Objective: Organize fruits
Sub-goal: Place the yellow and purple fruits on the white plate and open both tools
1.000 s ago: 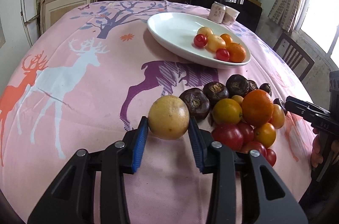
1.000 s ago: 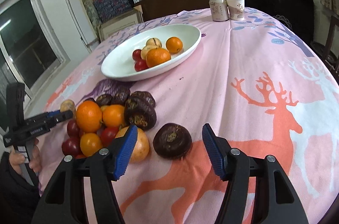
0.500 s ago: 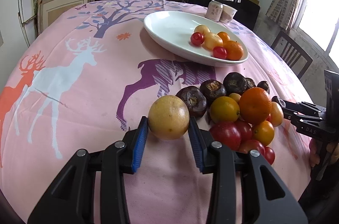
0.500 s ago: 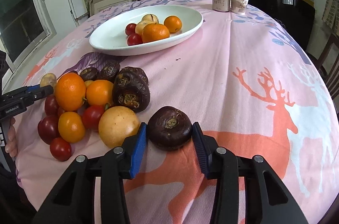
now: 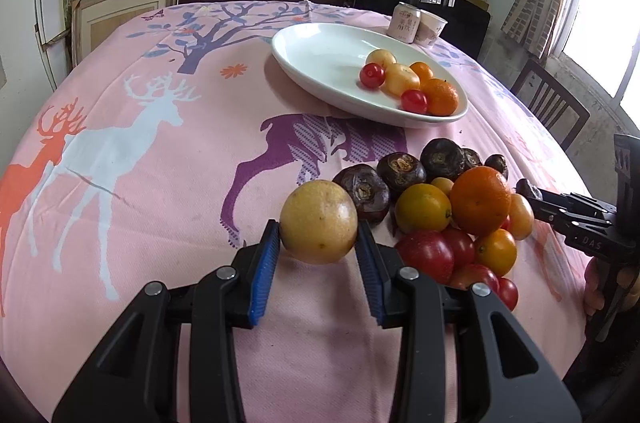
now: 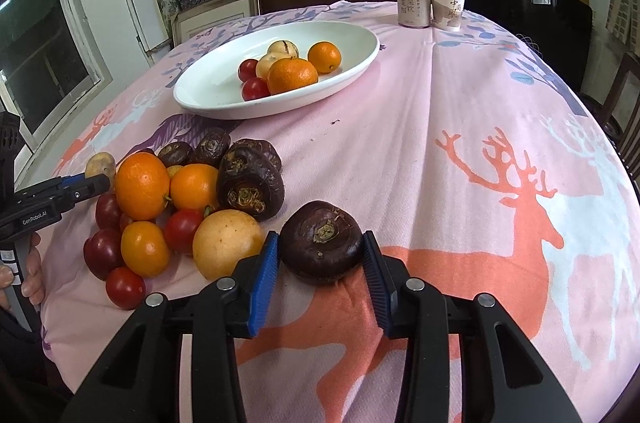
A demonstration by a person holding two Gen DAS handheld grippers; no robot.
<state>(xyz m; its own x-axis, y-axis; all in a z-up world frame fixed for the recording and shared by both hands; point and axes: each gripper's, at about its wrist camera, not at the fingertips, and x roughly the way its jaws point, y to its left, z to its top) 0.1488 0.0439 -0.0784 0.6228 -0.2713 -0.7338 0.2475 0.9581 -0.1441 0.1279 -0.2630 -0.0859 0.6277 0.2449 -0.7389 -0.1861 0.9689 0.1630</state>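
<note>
My left gripper (image 5: 318, 235) is shut on a yellow round fruit (image 5: 318, 223), held just left of a pile of fruit on the pink deer tablecloth. The pile holds a large orange (image 5: 480, 201), cherry tomatoes (image 5: 426, 253) and dark brown fruits (image 5: 400, 171). My right gripper (image 6: 320, 243) is shut on another dark brown fruit (image 6: 320, 241), which rests on the cloth right of the pile (image 6: 142, 185). The left gripper (image 6: 60, 191) shows at the left edge of the right wrist view. A white oval plate (image 5: 320, 59) (image 6: 212, 91) farther back holds oranges, tomatoes and yellow fruits.
A drink can (image 6: 412, 3) and a paper cup (image 6: 448, 7) stand at the table's far edge behind the plate. A wooden chair (image 5: 548, 107) stands beyond the right side. Shelves of boxes fill the back wall. A person's hand (image 6: 32, 271) grips the left tool.
The right gripper's jaws have closed from wide apart onto the dark brown fruit. The left gripper keeps the yellow fruit and has stayed in place.
</note>
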